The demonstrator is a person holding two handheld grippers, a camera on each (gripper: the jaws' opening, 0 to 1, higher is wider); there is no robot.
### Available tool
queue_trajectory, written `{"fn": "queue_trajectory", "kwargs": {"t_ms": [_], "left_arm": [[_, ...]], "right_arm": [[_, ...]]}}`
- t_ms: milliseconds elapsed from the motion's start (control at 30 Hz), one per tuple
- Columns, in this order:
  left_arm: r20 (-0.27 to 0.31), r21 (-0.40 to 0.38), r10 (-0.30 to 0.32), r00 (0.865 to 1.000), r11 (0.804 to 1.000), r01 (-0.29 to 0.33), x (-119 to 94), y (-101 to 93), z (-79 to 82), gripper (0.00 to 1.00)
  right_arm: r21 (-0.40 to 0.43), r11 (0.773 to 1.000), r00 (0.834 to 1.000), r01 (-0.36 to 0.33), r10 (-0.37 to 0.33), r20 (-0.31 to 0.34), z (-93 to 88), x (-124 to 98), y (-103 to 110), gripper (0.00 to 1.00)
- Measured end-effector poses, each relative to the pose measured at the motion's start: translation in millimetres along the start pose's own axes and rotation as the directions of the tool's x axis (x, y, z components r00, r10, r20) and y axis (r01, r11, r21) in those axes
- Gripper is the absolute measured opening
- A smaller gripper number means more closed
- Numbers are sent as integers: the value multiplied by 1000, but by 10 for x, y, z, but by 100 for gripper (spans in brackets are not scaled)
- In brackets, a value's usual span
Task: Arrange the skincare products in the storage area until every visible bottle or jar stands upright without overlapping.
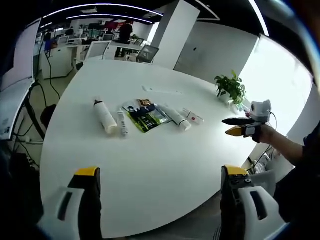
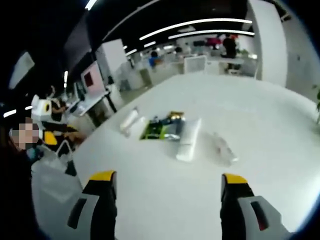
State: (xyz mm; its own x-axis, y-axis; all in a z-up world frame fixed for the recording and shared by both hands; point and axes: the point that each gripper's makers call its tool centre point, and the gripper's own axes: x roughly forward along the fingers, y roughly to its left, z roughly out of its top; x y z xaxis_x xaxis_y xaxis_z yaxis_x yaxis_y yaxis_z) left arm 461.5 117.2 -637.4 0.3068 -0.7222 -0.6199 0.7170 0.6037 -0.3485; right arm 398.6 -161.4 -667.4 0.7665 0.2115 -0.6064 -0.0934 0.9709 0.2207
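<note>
Products lie flat mid-table (image 1: 150,165): white bottle (image 1: 105,116), slim tube (image 1: 122,123), green packet (image 1: 146,116), white tube (image 1: 176,118), small tube (image 1: 192,116).

Left gripper (image 1: 159,177) and right gripper (image 2: 166,182): jaws apart, empty, well short.

Risk: round bottle rolls off, tubes topple when stood.

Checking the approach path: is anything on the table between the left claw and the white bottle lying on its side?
Nothing visible. Bare table lies between the open left claw and the white bottle.
</note>
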Motion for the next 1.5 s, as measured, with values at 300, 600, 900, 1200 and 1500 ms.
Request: {"fn": "queue_trajectory", "kwargs": {"t_ms": [300, 600, 900, 1200, 1500], "left_arm": [[-26, 22, -5, 1000, 1000, 5, 74, 4, -4, 93], [-36, 18, -13, 999, 1000, 14, 119, 4, -20, 93], [-43, 7, -4, 999, 1000, 4, 139, 89, -63, 92], [-31, -3, -7, 999, 1000, 6, 182, 103, -34, 91], [-34, -21, 1, 999, 1000, -1, 185, 165, -71, 90]], "right_arm": [[-9, 1000, 1000, -22, 22, -18, 55, 203, -65, 84], [14, 1000, 999, -16, 16, -29, 146, 498, -150, 82], [9, 1000, 995, 14, -13, -95, 199, 682, -265, 79], [-5, 1000, 992, 17, -18, -124, 336, 938, -319, 75], [5, 1000, 985, 14, -13, -173, 370, 1243, -349, 72]]}}
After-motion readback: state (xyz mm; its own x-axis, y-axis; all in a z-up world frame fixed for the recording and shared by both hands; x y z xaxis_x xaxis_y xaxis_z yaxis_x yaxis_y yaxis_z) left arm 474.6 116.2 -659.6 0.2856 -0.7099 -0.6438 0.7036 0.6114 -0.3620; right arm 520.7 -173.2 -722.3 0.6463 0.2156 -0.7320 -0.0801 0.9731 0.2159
